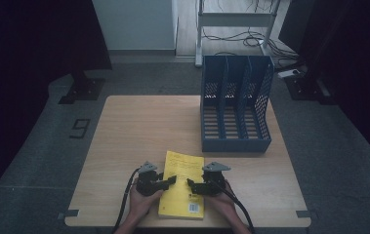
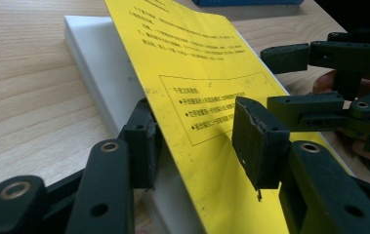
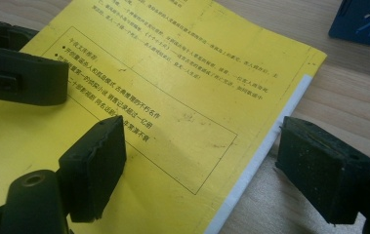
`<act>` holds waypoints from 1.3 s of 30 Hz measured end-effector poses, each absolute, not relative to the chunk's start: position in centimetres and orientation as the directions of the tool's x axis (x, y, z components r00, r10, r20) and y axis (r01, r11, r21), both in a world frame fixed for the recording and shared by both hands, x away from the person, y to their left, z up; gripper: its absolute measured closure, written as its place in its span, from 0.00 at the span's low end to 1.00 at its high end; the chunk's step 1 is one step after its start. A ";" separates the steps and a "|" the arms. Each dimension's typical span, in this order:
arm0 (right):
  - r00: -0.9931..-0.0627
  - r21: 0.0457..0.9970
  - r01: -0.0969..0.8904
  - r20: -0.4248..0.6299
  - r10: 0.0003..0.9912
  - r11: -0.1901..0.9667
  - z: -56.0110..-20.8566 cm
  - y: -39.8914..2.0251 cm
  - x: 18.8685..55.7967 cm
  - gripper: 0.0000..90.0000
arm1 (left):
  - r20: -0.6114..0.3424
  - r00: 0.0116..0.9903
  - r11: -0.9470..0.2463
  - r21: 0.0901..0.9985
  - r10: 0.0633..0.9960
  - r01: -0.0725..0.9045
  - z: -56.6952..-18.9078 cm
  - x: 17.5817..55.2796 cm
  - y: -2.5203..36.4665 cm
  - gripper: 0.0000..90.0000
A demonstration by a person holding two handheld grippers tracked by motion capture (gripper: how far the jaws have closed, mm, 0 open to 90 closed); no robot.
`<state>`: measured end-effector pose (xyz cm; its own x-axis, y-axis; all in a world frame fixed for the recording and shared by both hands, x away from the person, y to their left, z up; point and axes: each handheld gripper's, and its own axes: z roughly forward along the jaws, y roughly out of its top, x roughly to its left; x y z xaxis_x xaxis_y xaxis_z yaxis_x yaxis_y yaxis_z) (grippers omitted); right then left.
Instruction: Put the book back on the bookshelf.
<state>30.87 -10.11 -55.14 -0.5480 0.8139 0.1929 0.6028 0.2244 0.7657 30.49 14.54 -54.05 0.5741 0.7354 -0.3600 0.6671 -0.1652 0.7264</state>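
Note:
A yellow book (image 1: 182,185) with black print lies flat near the table's front edge. My left gripper (image 1: 170,182) reaches in from the book's left side. In the left gripper view its jaws (image 2: 197,131) straddle that edge: one pad lies against the white page block (image 2: 99,73), and the other hangs just over the yellow cover (image 2: 197,63). My right gripper (image 1: 192,184) comes in from the book's right side and stands open (image 3: 202,151). One of its pads is over the cover (image 3: 173,87), the other over the bare wood beyond the book's white edge.
A blue slotted file rack (image 1: 235,105) stands at the back right of the wooden table (image 1: 138,126), its compartments empty. Both hands rest at the table's front edge. Dark floor, a metal frame and cables lie beyond the table.

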 end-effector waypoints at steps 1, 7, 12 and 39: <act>-0.547 0.766 0.604 0.194 0.814 0.223 -55.1 -10.1 30.9 0.20 | -0.360 0.575 -0.165 0.728 0.735 0.666 -54.1 30.5 14.5 0.61; -0.548 0.767 0.601 0.191 0.815 0.224 -55.2 -10.1 30.8 0.20 | -0.342 0.579 -0.174 0.734 0.740 0.656 -54.1 30.6 14.4 0.66; -0.548 0.767 0.601 0.191 0.814 0.225 -55.2 -10.1 30.8 0.20 | -0.397 0.577 -0.117 0.745 0.713 0.657 -54.0 30.7 15.0 0.82; -0.538 0.746 0.633 0.233 0.810 0.206 -55.1 -10.4 30.4 0.21 | -0.471 0.568 -0.084 0.716 0.674 0.693 -54.0 31.3 14.2 0.86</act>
